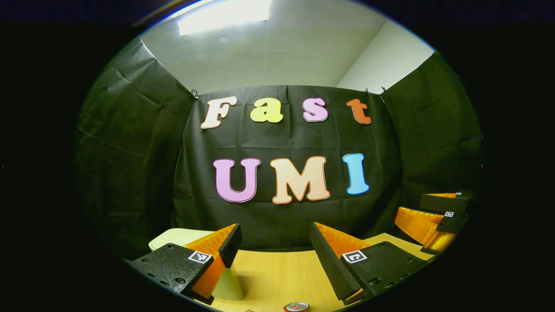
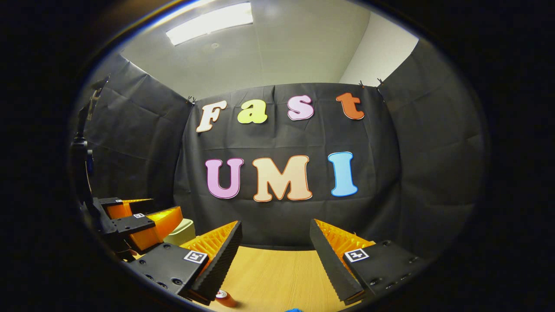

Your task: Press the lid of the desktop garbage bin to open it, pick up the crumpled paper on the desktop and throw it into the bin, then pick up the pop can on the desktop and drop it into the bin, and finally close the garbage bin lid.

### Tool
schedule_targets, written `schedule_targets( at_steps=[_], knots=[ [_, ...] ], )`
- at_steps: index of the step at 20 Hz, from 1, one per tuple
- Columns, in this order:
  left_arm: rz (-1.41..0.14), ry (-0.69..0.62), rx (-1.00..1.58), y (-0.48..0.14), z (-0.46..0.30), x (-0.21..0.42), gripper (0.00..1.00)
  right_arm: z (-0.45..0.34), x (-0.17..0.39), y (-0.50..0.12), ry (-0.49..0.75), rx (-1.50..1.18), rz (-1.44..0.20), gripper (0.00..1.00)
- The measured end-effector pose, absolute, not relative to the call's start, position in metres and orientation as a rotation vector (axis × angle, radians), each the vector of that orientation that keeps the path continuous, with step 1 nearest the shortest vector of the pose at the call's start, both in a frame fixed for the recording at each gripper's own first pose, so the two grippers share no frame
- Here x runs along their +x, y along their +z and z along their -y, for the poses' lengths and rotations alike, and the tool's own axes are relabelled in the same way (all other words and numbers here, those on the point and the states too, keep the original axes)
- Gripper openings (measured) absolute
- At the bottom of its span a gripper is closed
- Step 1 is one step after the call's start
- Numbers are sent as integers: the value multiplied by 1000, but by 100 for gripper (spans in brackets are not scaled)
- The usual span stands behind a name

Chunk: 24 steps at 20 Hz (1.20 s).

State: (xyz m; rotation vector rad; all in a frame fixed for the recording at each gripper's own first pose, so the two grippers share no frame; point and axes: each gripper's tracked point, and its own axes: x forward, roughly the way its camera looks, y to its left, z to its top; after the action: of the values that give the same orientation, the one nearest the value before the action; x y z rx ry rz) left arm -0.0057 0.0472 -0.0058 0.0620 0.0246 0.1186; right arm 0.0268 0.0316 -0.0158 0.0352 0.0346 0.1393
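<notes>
The table [image 1: 277, 277] is seen to be of pale wood grain with a smooth, faintly sheened finish. The bin [image 1: 173, 237] looks to be of smooth, matt plastic. The can [image 1: 297, 307] is of glossy metal, its top rim shining. The wall [image 1: 130, 151] is formed of matt cloth, creased and wrinkled. On the left gripper [image 1: 275, 242] and the right gripper [image 2: 274, 242], ribbed plastic is seen behind the fingers, whose pads are finely ridged and matt; the mounting plates look grainy and dull.
</notes>
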Motion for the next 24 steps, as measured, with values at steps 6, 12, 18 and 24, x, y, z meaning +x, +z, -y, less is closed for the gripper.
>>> schedule_targets(
  at_steps=[6,12,18,24],
  knots=[
    [-34,142,72,-5,-59,-8,41,-32,27,-18,142,21,-41,98],
    [-93,203,27,-17,-90,-11,0,-36,27,-21,144,9,-47,98],
    [-94,338,101,-12,-172,-2,0,-44,25,-26,141,-3,-53,98],
    [-152,426,121,-38,-239,12,0,-49,25,-38,123,-13,-81,98]
  ],
)
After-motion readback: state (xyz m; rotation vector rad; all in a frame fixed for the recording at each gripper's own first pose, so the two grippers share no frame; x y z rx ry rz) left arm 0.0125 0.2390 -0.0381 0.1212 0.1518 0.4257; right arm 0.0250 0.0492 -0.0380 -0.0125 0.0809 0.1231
